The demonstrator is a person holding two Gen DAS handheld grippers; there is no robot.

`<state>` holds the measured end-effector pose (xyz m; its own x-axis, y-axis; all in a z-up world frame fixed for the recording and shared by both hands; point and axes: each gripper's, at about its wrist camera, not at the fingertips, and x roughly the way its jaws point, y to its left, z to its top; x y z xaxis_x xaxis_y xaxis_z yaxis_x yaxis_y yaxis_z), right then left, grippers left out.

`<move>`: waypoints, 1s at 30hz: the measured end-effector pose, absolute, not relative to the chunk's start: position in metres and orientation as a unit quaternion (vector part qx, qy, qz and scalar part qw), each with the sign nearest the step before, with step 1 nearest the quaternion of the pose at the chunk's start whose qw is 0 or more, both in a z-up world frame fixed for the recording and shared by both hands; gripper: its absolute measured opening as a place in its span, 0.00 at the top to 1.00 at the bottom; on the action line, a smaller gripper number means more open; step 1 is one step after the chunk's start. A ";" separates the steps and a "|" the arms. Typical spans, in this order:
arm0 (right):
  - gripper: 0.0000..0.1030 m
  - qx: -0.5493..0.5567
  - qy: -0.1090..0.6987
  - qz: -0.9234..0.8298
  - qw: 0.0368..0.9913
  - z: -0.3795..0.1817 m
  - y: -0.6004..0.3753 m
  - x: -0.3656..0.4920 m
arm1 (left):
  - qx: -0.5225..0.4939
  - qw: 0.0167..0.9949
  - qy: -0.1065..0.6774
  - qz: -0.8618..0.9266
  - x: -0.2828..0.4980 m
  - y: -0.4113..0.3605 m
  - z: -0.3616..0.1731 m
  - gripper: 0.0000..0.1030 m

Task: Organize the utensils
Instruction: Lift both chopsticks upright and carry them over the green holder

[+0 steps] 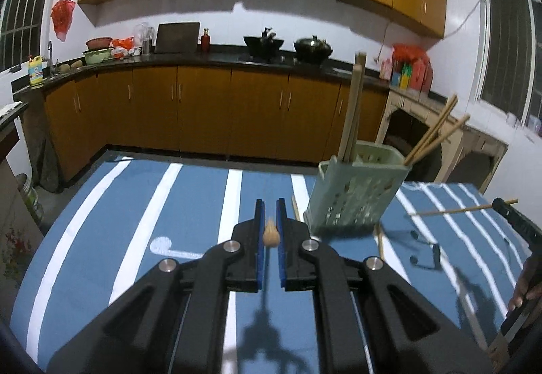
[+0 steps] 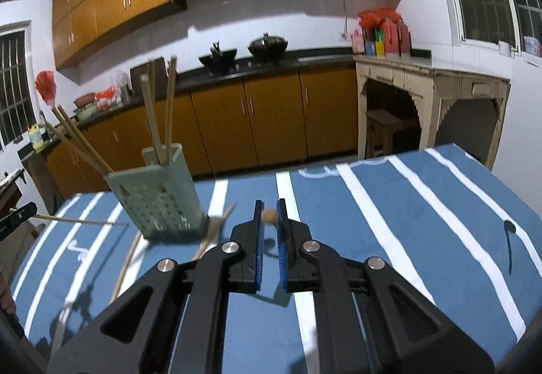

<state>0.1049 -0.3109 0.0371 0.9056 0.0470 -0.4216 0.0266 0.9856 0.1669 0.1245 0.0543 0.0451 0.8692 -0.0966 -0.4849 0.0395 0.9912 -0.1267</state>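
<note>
Left gripper [image 1: 270,216] and right gripper [image 2: 270,216] each pinch one chopstick [image 1: 271,233] end-on, jaws nearly closed; the green holder [image 1: 352,194] with more chopsticks stands on the bench [image 1: 135,221]; no legible writing

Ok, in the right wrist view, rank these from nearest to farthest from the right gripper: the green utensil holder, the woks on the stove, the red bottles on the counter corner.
1. Green utensil holder, on the table, just left of the right gripper.
2 and 3. Woks on the back counter and red bottles to their right: both far, too close to call.
</note>
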 end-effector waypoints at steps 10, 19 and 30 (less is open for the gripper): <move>0.92 0.089 0.195 0.016 0.977 0.053 -0.306 0.104 | -0.054 0.971 0.230 -0.032 0.123 0.055 0.063 0.93; 0.92 0.099 0.178 0.038 0.978 0.080 -0.303 0.104 | -0.044 0.976 0.208 -0.048 0.119 0.050 0.088 0.93; 0.92 0.112 0.127 0.112 0.979 0.134 -0.282 0.094 | -0.046 0.982 0.158 -0.091 0.106 0.027 0.138 0.93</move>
